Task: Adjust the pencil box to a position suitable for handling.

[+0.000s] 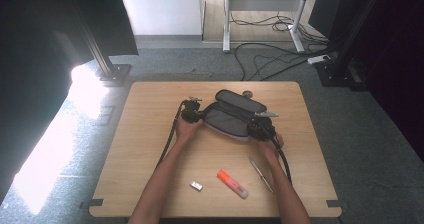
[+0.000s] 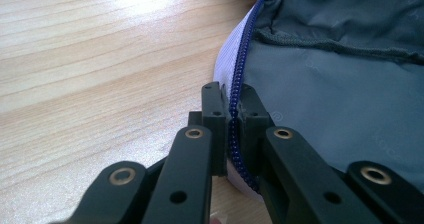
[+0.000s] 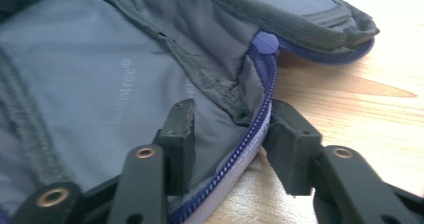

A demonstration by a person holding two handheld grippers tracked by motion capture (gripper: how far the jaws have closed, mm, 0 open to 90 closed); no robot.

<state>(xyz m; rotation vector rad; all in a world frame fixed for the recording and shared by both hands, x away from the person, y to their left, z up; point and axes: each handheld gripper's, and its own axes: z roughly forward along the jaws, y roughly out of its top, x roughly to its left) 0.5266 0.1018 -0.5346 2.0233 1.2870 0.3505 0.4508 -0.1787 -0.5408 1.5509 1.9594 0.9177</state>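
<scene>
Left gripper (image 2: 229,115): I had its jaws clamped tight on the blue zipper edge (image 2: 233,134) of the grey fabric pencil case (image 2: 340,94), at the case's left end. In the high view that gripper (image 1: 191,112) sat touching the case's left side, with the left hand (image 1: 186,130) just behind it.

Right gripper (image 3: 231,134): jaws were spread, straddling the zipper rim (image 3: 255,129) at the case's right end. Inner pad was over the grey lining (image 3: 75,94), outer one over the table. Not clenched; I couldn't tell whether the pads touched the fabric. Blue zipper end stop (image 3: 264,43) sat just beyond the jaws. In the high view the right gripper (image 1: 262,129) was at the case's right corner, right hand (image 1: 272,146) behind it.

The case (image 1: 232,115) lay open mid-table on the light wooden tabletop (image 1: 150,149), lid flap (image 1: 240,101) tilted up at the far side.

Nearer me, well apart from the case: a small white eraser (image 1: 196,185), an orange-and-white marker (image 1: 231,183), and a slim silver pen (image 1: 261,174) beside my right forearm.
</scene>
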